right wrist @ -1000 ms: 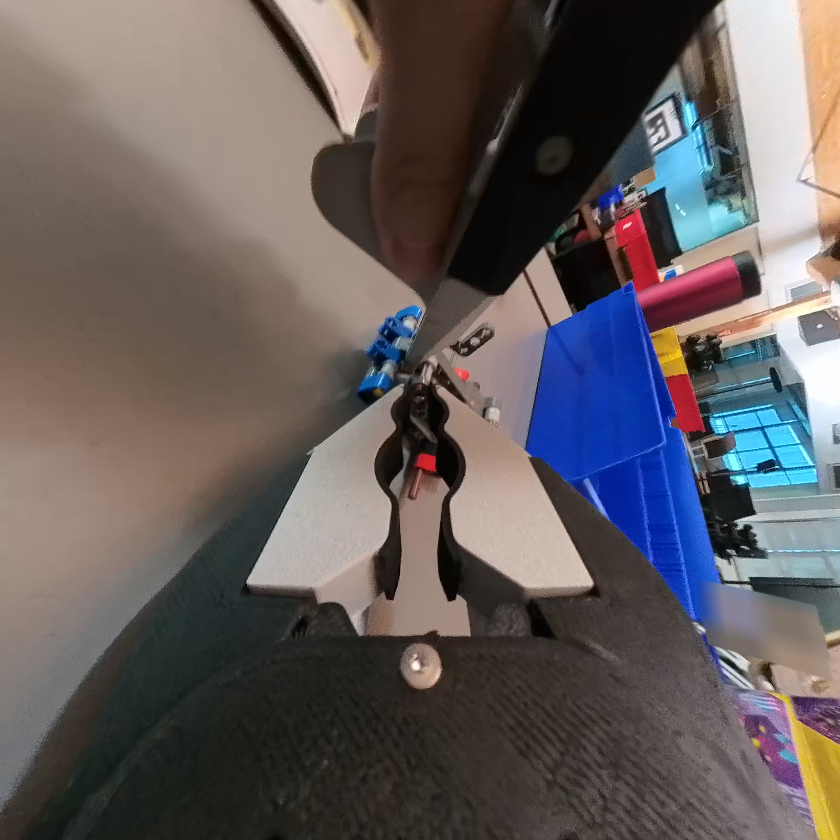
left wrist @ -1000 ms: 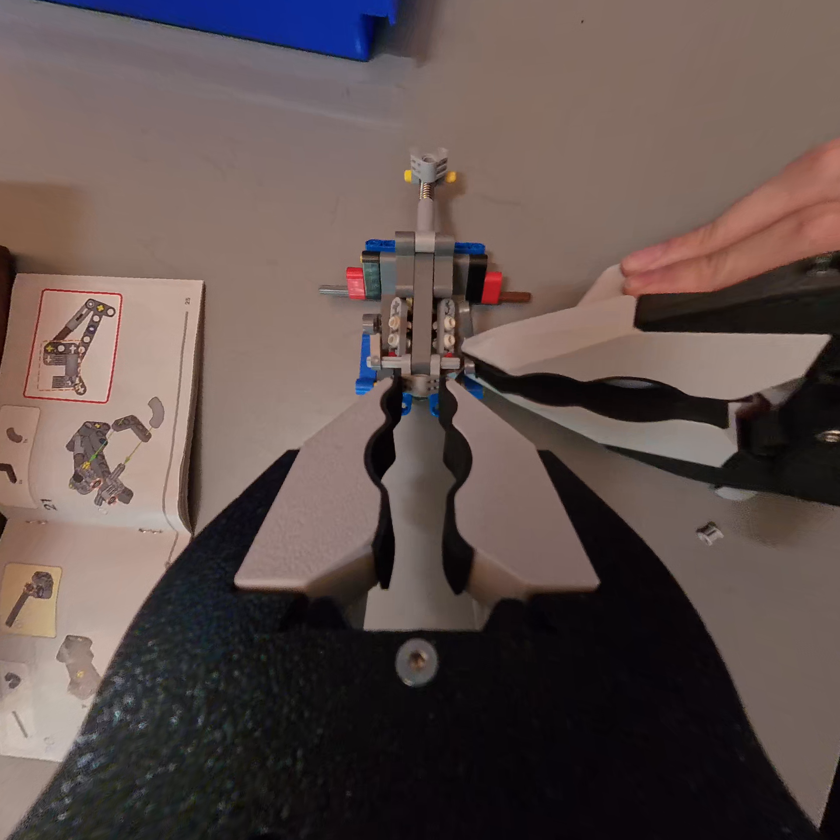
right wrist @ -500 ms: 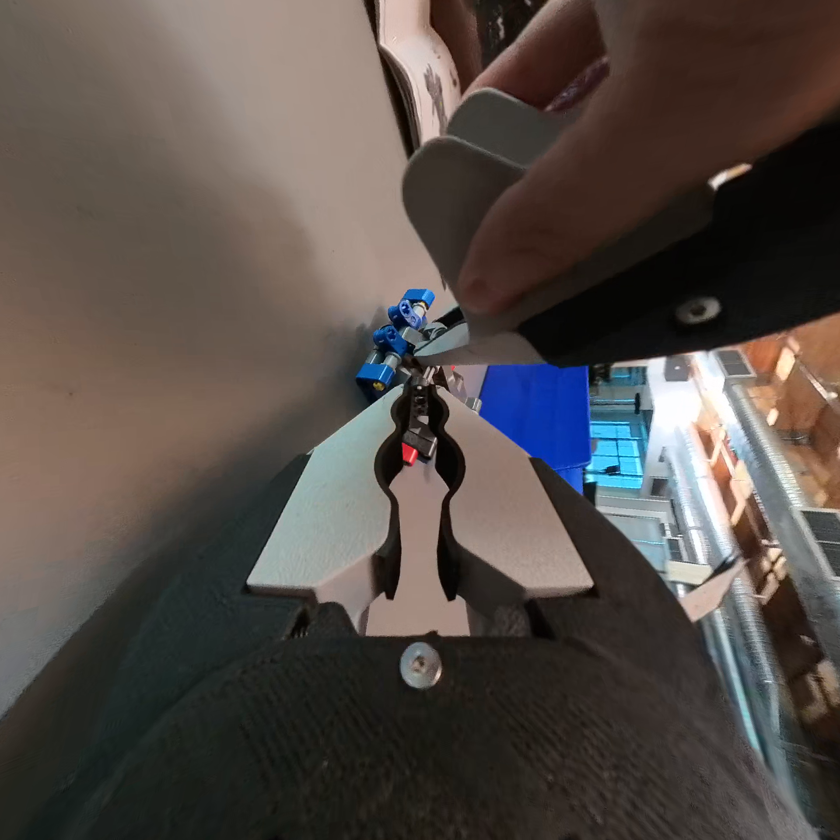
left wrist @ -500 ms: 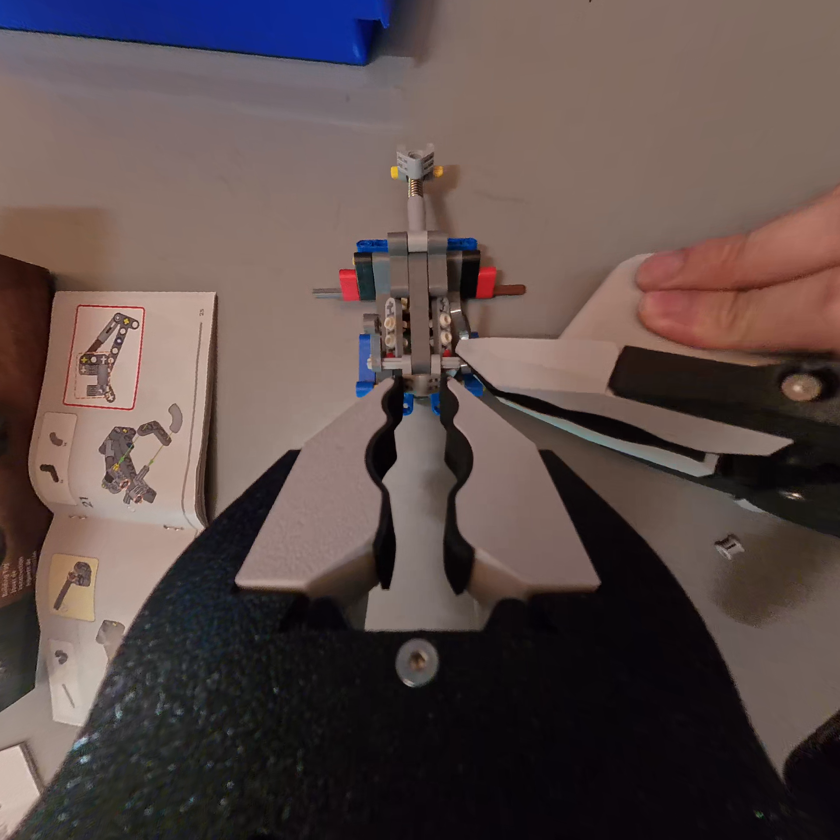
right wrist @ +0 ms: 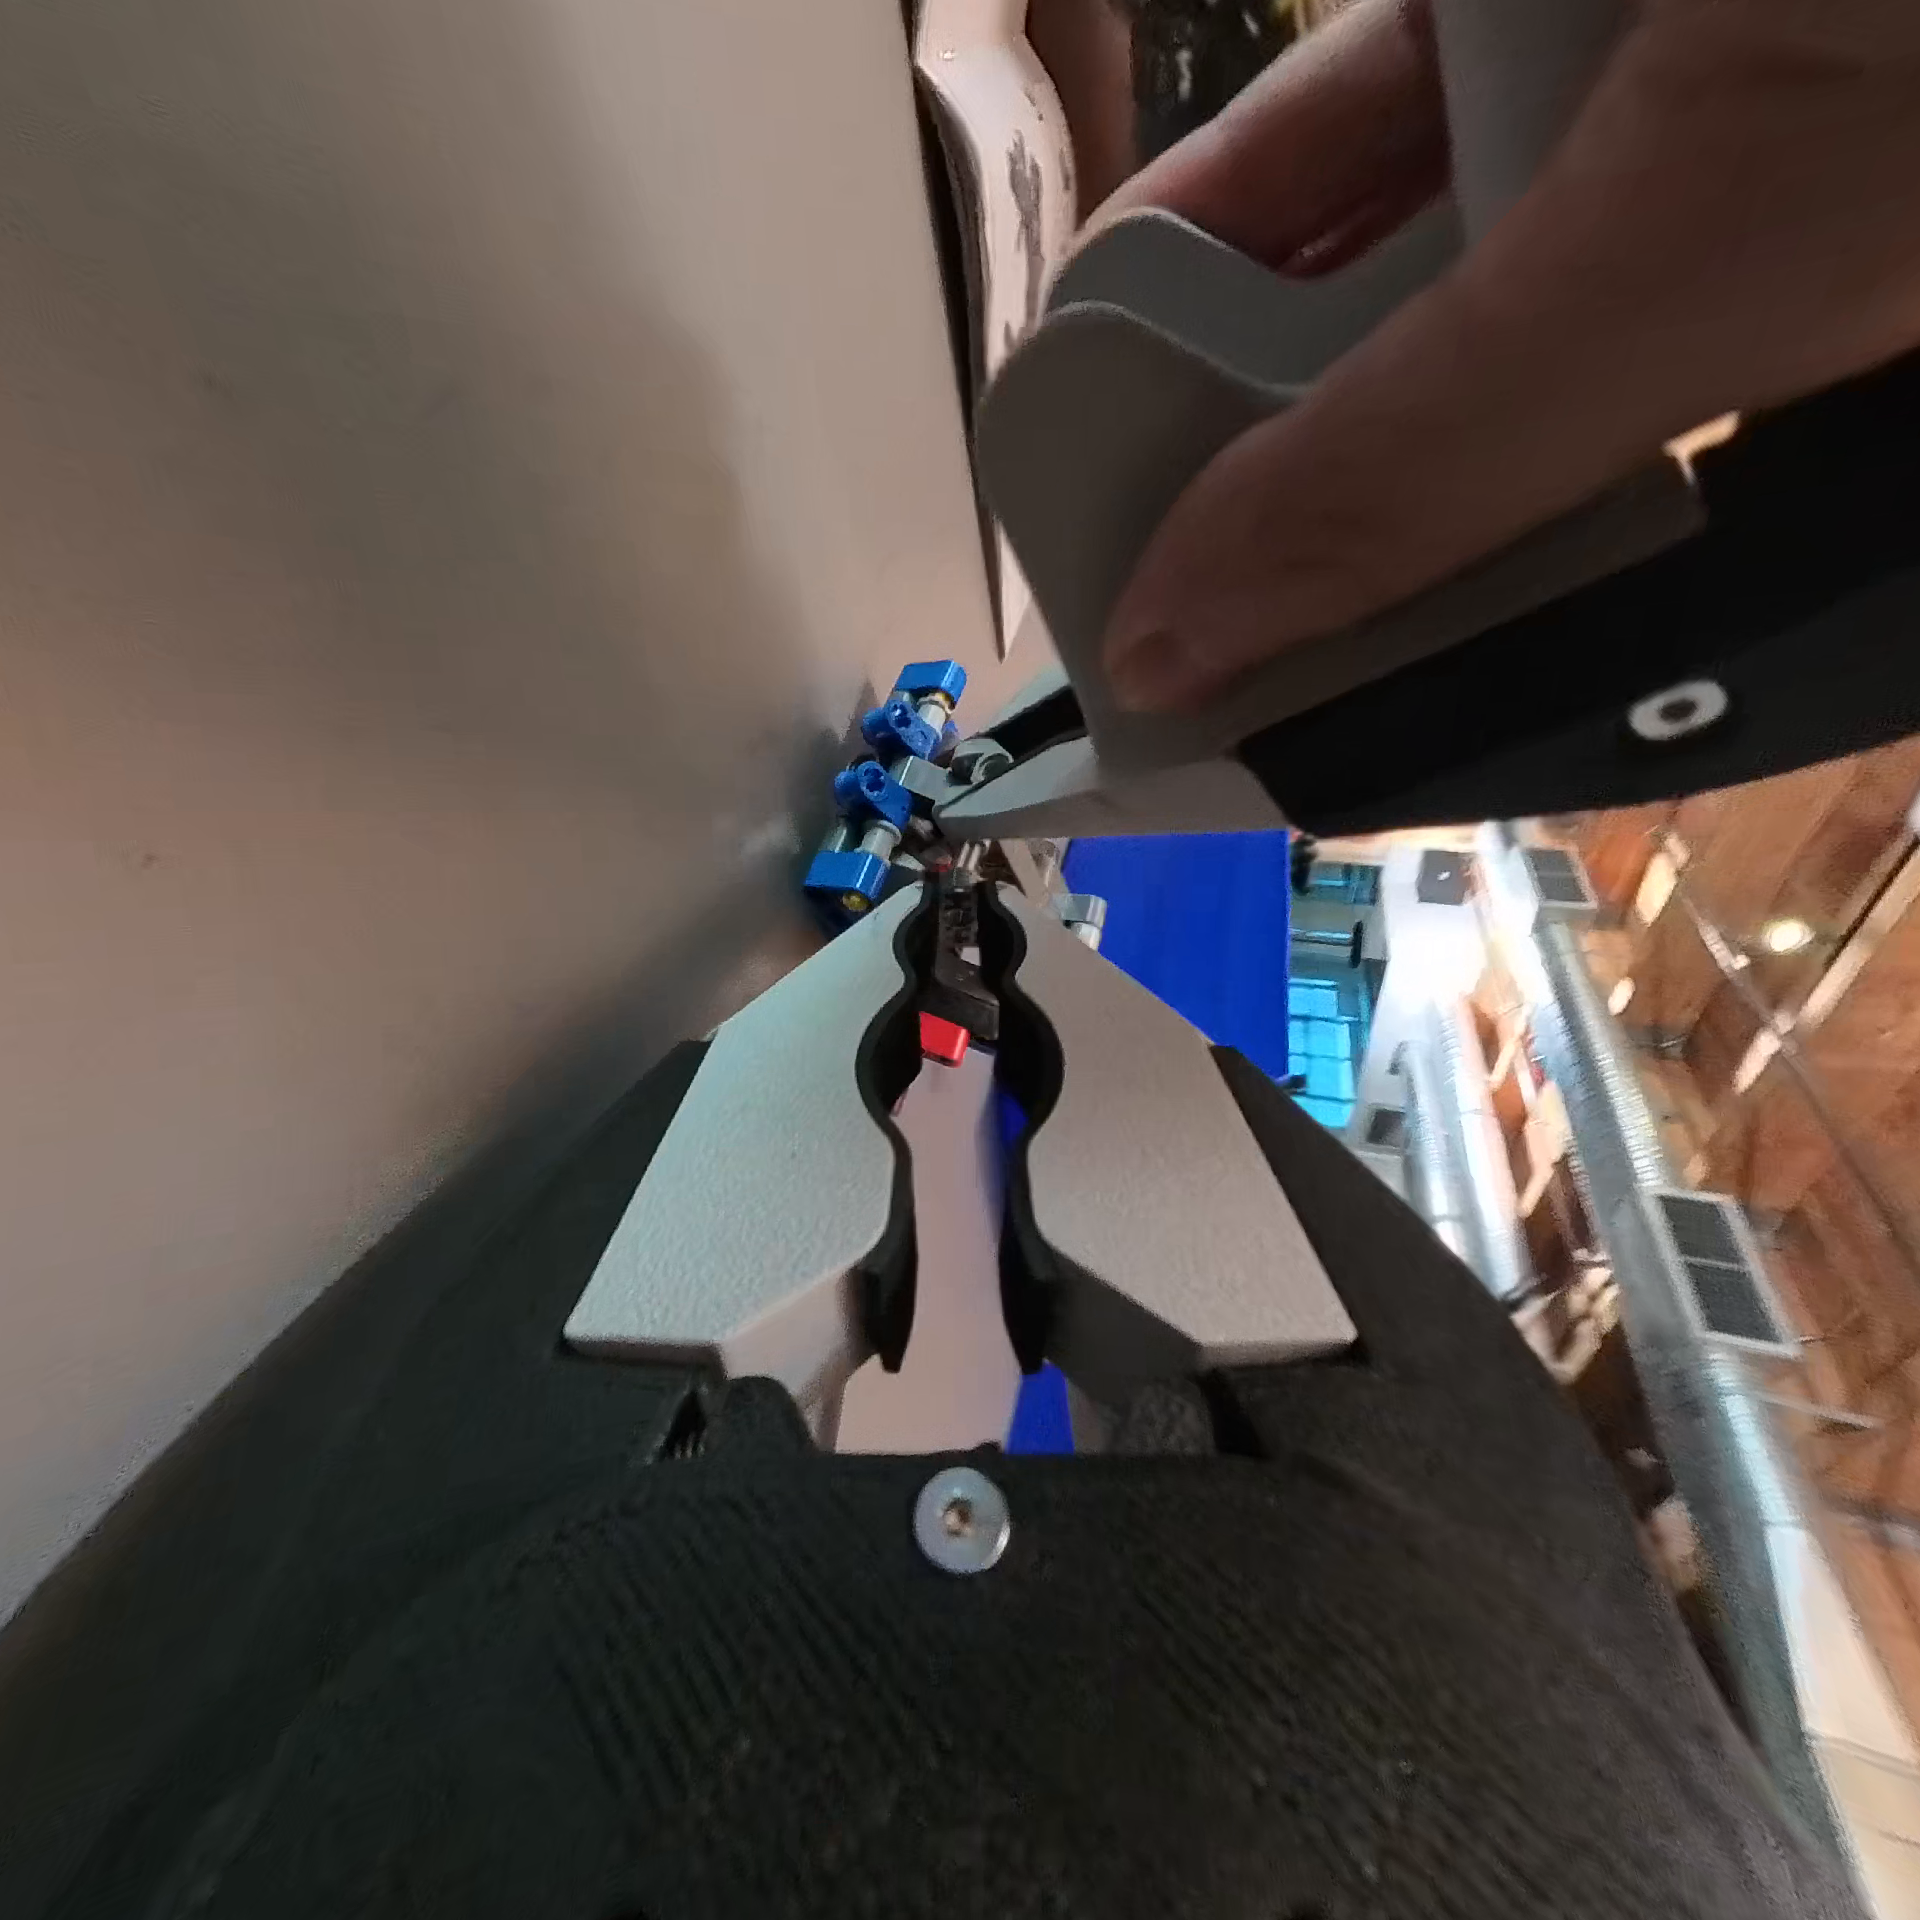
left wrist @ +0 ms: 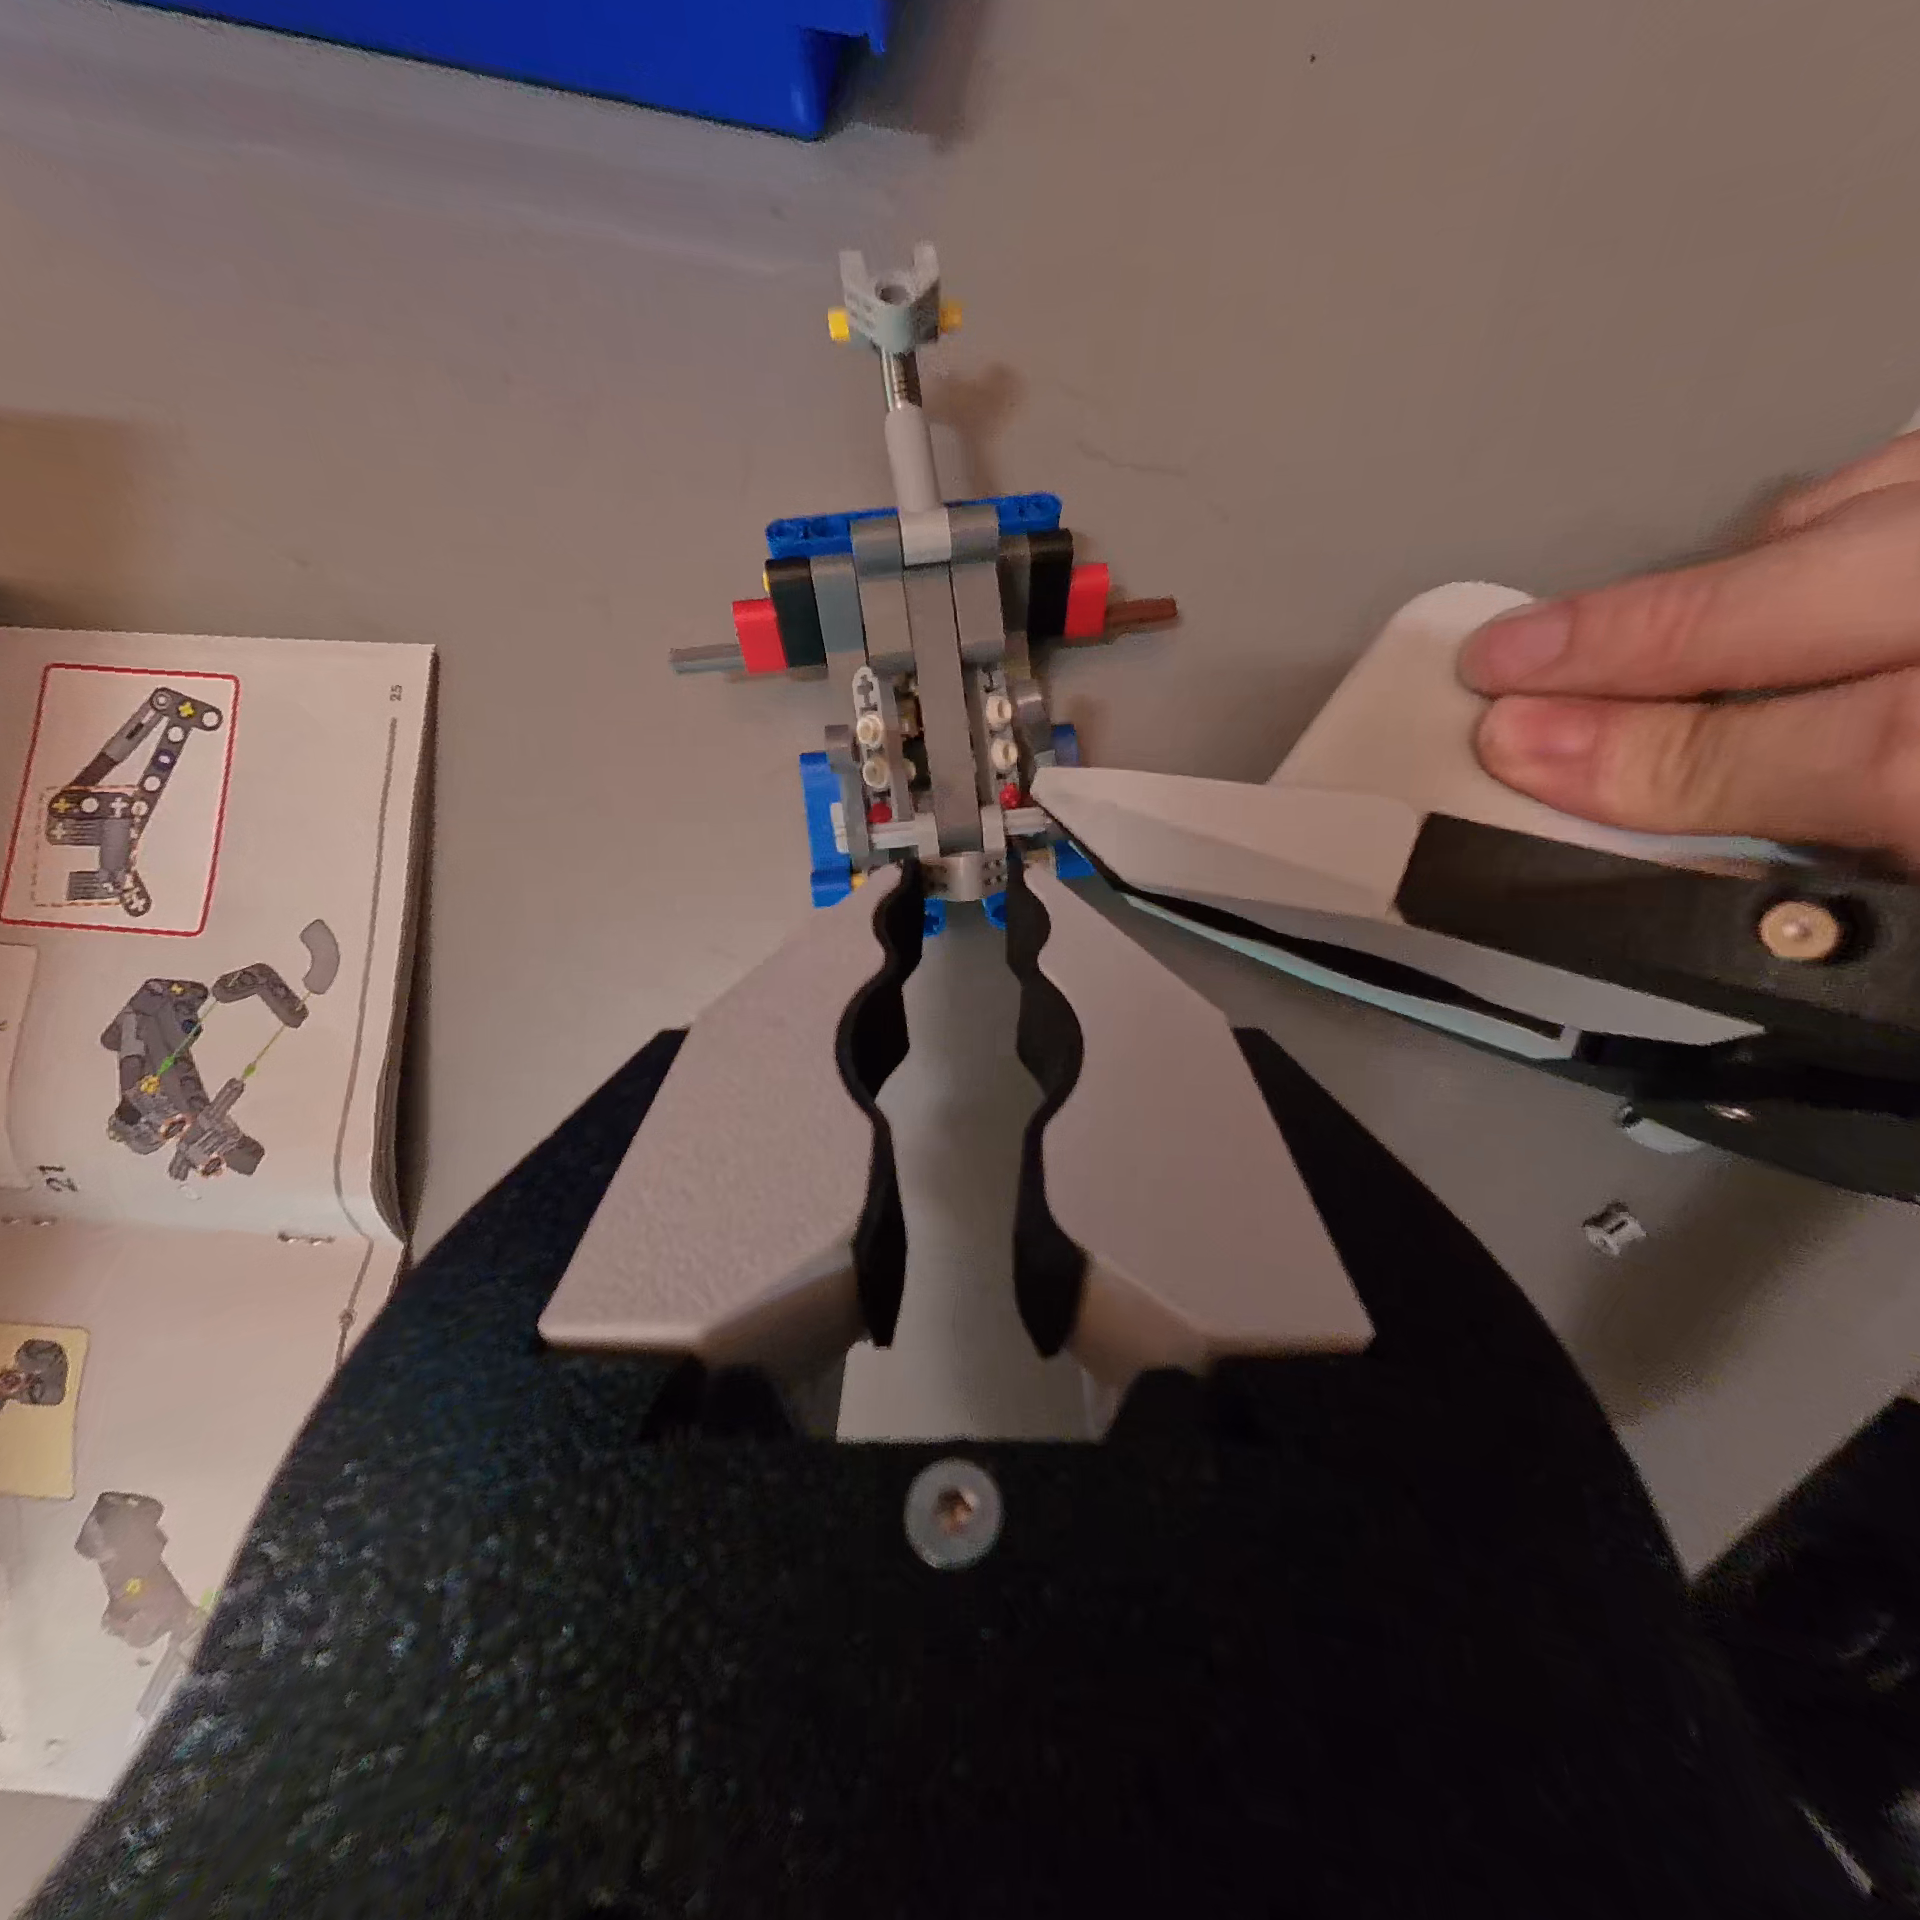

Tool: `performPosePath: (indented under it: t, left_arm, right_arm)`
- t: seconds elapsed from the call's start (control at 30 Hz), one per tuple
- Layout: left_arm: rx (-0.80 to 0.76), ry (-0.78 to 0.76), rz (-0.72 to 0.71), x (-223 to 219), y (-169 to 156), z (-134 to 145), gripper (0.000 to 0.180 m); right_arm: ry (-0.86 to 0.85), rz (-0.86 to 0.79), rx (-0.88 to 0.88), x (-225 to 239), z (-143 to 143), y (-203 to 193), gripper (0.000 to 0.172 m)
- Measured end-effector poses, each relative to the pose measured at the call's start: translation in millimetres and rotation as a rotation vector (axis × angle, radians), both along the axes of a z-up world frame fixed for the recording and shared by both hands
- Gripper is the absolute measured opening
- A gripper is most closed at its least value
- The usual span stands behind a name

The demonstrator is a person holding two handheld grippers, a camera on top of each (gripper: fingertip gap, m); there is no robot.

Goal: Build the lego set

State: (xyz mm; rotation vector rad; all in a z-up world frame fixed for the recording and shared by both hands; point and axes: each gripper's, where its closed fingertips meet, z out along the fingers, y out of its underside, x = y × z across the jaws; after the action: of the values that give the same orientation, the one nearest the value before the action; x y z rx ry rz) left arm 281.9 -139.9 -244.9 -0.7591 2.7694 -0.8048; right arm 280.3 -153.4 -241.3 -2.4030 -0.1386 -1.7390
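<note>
A small brick model [left wrist: 930,675] of grey, blue, black and red parts lies on the grey table [left wrist: 416,364], its grey shaft with a spring pointing away. My left gripper [left wrist: 964,883] is shut on the grey block at the model's near end. My right gripper [left wrist: 1049,821] comes in from the right, its tips at a thin grey pin on the model's right side. In the right wrist view, my right gripper [right wrist: 954,896] is shut on that pin beside the blue parts [right wrist: 894,790]. A black and red part shows through the finger gap. A hand [left wrist: 1662,707] rests on my right gripper.
An open instruction booklet [left wrist: 208,914] lies on the table at the left. A blue bin [left wrist: 623,52] stands at the far edge. A small loose grey piece [left wrist: 1610,1231] lies at the right. Shelves and windows show behind the table in the right wrist view.
Both grippers keep their hold on the model. My right gripper has rolled and tilted about its tips. The left wrist view has shifted slightly over the table.
</note>
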Motion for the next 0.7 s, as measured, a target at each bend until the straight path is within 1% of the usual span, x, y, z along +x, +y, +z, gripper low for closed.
performPosePath:
  t: [0.07, 0.2, 0.33, 0.37, 0.43, 0.5, 0.63, 0.7]
  left_arm:
    - [0.001, 0.010, -0.005, -0.9, -0.1, -1.9, 0.013]
    - [-0.010, 0.021, -0.009, -0.6, -1.6, -1.0, 0.013]
    - [-0.025, 0.055, -0.007, 1.0, -1.0, -1.4, 0.012]
    - [-0.022, 0.053, -0.009, 1.1, -1.0, -1.3, 0.013]
    - [-0.028, 0.040, -0.008, 1.5, -2.7, 0.1, 0.012]
    - [-0.026, 0.026, -0.007, 1.7, -3.2, 0.5, 0.012]
    - [-0.026, 0.020, -0.011, 1.2, -2.7, 0.2, 0.013]
    - [-0.034, 0.031, -0.012, 1.3, -2.3, -0.2, 0.012]
  right_arm:
    - [-0.030, 0.004, -0.079, 0.0, -1.3, 0.1, 0.004]
    - [-0.045, -0.005, -0.116, 0.7, -1.2, -1.2, 0.004]
    - [-0.100, 0.007, -0.236, 2.5, -1.0, -1.1, 0.004]
    - [-0.086, 0.000, -0.208, 2.8, -1.2, -1.0, 0.004]
    - [-0.014, -0.036, -0.075, 3.3, -1.5, -2.2, 0.004]
    - [0.022, -0.046, -0.005, 4.1, -1.8, -2.6, 0.004]
    - [0.027, -0.041, -0.010, 4.0, -1.9, -1.3, 0.003]
    - [0.008, -0.017, -0.056, 4.1, -2.0, -0.6, 0.004]
